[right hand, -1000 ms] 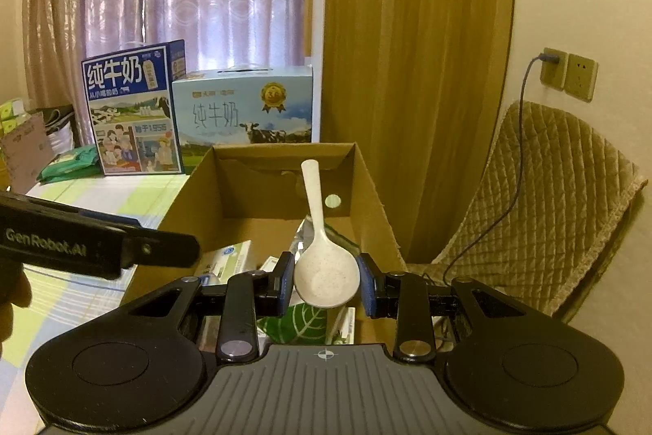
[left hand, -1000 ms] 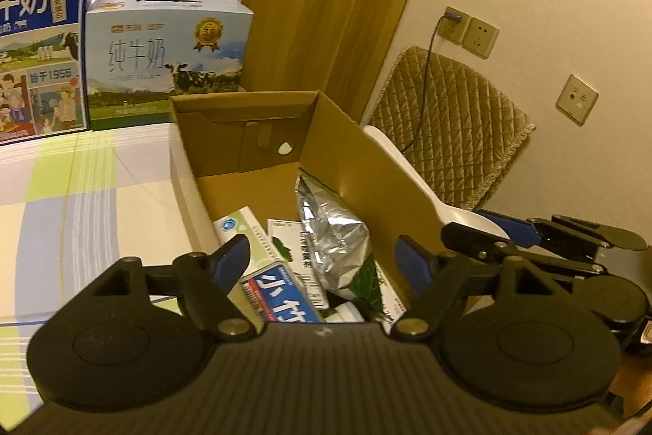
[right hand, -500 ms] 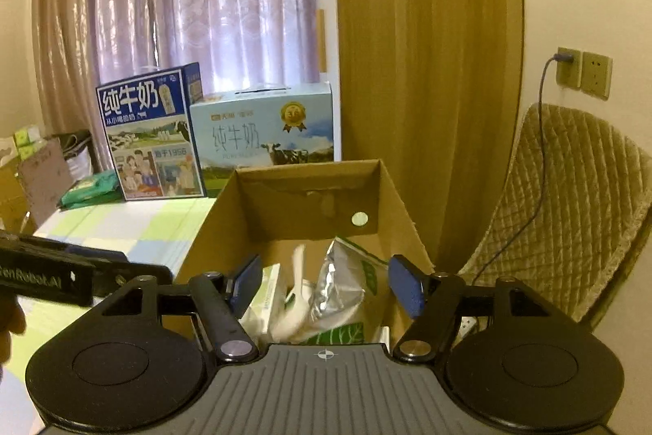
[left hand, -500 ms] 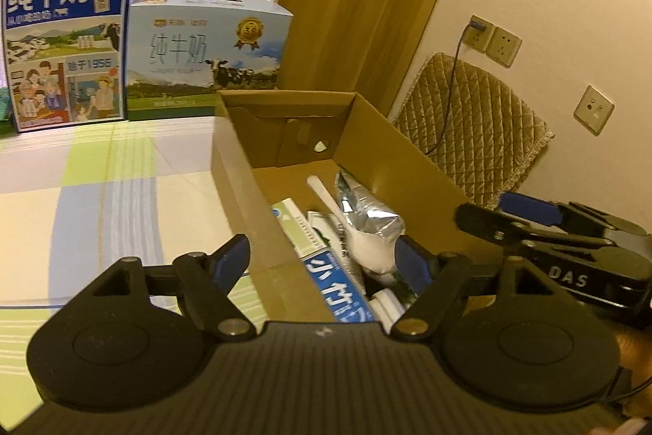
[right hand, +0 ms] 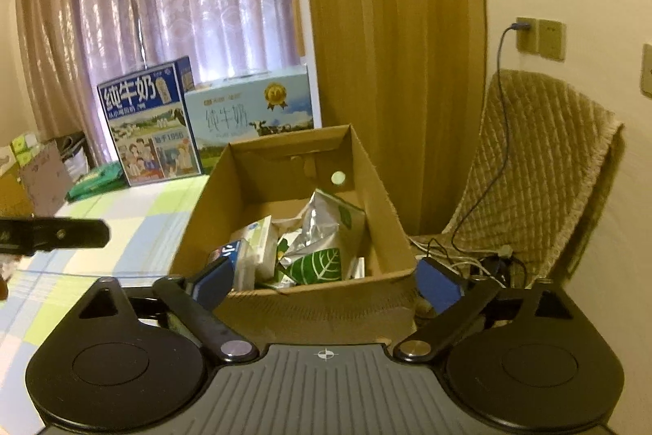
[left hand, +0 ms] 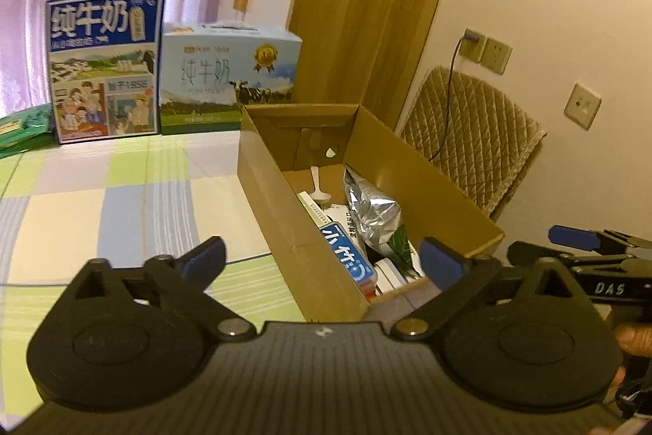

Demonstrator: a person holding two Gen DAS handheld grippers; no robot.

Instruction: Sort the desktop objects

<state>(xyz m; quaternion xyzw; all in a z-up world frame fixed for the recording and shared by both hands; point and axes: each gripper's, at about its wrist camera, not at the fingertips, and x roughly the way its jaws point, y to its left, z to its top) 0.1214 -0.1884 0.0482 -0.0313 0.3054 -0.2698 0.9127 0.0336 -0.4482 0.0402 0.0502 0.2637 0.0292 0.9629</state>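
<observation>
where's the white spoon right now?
Left wrist view: the white spoon lies inside the cardboard box, toward its far end, just left of the silver foil bag. Neither gripper holds it.

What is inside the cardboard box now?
Inside the cardboard box lie a white spoon, a silver foil bag with a green leaf print, and a blue carton among white packets. Whatever lies beneath them is covered.
</observation>
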